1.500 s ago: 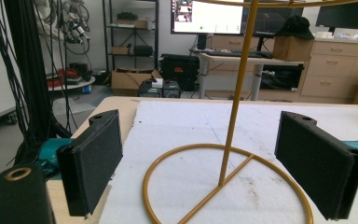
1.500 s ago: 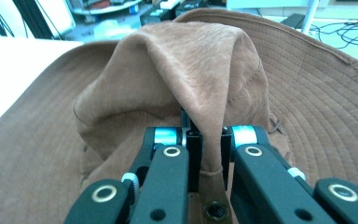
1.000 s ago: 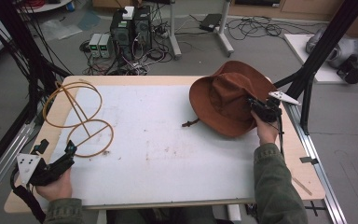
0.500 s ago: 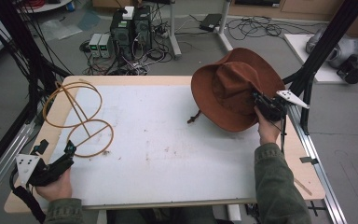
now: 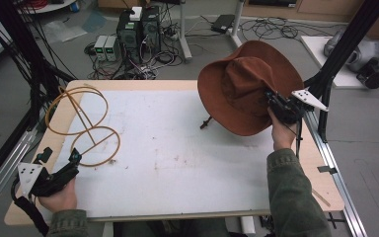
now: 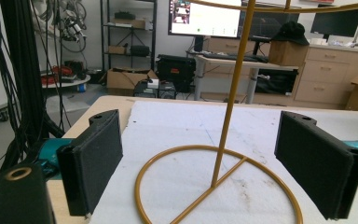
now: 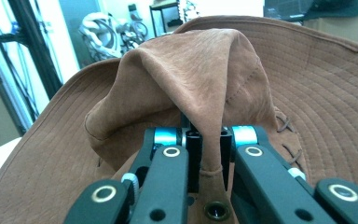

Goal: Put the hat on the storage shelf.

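The high view looks forward and down over the whole table (image 5: 177, 197) from the person's near side, while the left gripper view sits low and close at the wire stand (image 6: 219, 182), also visible at the high view's left, and the right gripper view presses against the brown hat (image 7: 205, 84) seen far right.

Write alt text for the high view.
The right gripper pinches the crown of a brown suede wide-brimmed hat, tilting it above the white table mat. At left, the open left gripper faces a gold wire stand.
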Action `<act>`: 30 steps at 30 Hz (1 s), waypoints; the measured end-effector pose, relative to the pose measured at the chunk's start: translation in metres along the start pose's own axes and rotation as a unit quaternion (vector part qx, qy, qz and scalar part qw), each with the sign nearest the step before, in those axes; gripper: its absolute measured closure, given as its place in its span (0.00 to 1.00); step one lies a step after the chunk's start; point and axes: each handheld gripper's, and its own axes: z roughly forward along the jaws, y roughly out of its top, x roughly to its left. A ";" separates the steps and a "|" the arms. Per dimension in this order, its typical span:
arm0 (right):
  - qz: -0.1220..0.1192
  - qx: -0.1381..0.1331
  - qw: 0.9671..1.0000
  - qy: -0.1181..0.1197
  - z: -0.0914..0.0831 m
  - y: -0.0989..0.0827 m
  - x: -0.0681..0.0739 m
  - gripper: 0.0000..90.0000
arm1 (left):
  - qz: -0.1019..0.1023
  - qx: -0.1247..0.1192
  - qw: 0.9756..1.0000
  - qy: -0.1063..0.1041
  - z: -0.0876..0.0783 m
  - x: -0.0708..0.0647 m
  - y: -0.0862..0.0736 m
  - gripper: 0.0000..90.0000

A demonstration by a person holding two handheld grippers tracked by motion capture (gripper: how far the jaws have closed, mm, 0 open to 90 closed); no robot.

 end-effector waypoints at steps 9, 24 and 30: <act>-0.016 -0.011 0.999 0.041 0.006 0.018 0.038 0.98 | -0.005 -0.001 1.000 -0.003 0.000 0.000 0.000 0.17; -0.025 -0.019 0.995 0.098 0.028 0.029 0.100 0.98 | -0.010 -0.005 1.000 -0.001 -0.001 0.002 0.000 0.17; -0.014 -0.025 0.993 0.117 0.033 0.031 0.116 0.98 | -0.009 -0.003 1.000 -0.003 -0.001 0.001 -0.001 0.17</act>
